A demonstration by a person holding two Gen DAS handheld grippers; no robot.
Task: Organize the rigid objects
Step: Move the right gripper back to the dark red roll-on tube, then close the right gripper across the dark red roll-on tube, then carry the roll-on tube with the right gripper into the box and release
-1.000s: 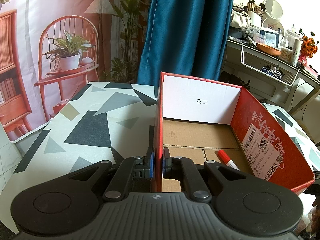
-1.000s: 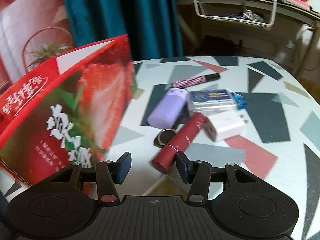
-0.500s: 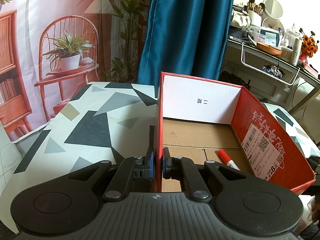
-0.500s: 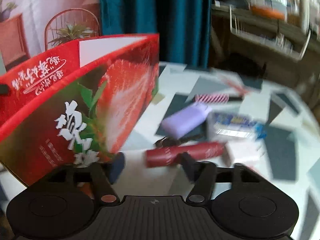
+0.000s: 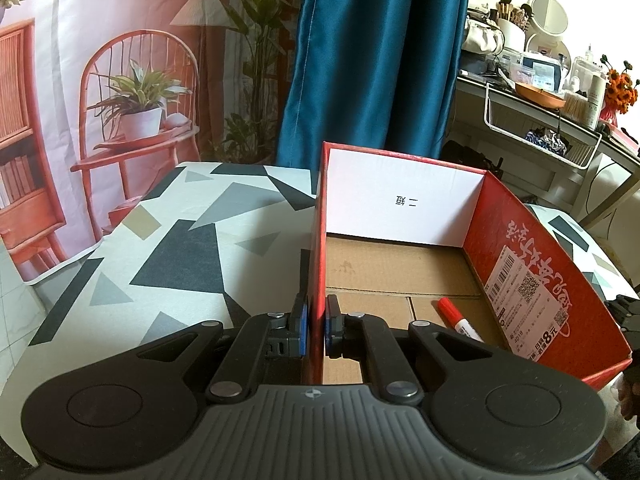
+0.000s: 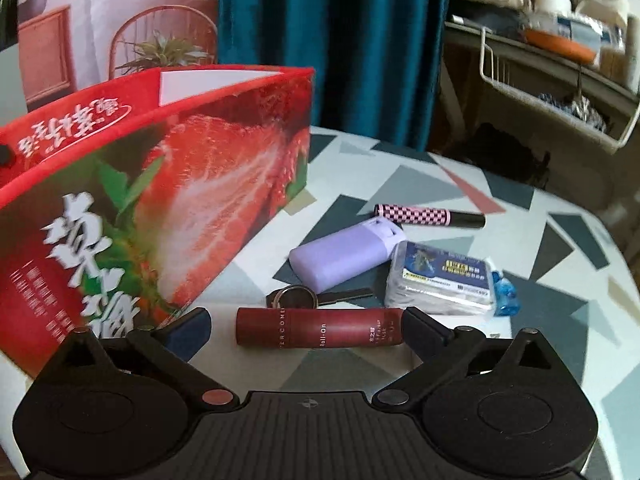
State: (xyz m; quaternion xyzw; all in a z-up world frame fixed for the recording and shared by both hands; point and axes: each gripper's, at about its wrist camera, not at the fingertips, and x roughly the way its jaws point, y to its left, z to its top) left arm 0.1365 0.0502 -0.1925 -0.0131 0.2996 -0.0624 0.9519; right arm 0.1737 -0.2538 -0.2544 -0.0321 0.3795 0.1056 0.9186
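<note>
The dark red cylindrical roll-on tube (image 6: 318, 328) lies on its side on the table, crosswise between the fingers of the right gripper (image 6: 306, 328). Those jaws have just been opening and now stand spread wide; the tube's right end sits at the right finger (image 6: 424, 326), while a clear gap separates its left end from the left finger (image 6: 190, 330), so nothing pinches it.

At twelve o'clock from the tube, just beyond it, a round metal key ring with a dark key (image 6: 296, 298) rests on the cloth. Further out at twelve to one o'clock lies a lilac plastic rectangular case (image 6: 344, 254), and beside that, at two o'clock, a clear-wrapped blue packet (image 6: 444, 278). Behind both, a pink-and-black checkered pen-like tube (image 6: 428, 216) lies flat. All sit on the table covered in a white cloth with grey and black triangles (image 6: 560, 264).

At nine to eleven o'clock of the roll-on stands the open red cardboard box printed with a strawberry (image 6: 168, 200). In the left wrist view the left gripper (image 5: 314, 330) is pressed together on the near left wall of that box (image 5: 520, 264), one pad outside and one inside. On the box's brown floor lies a red-capped white marker (image 5: 458, 318), at about four o'clock within the box, near the right wall.
</note>
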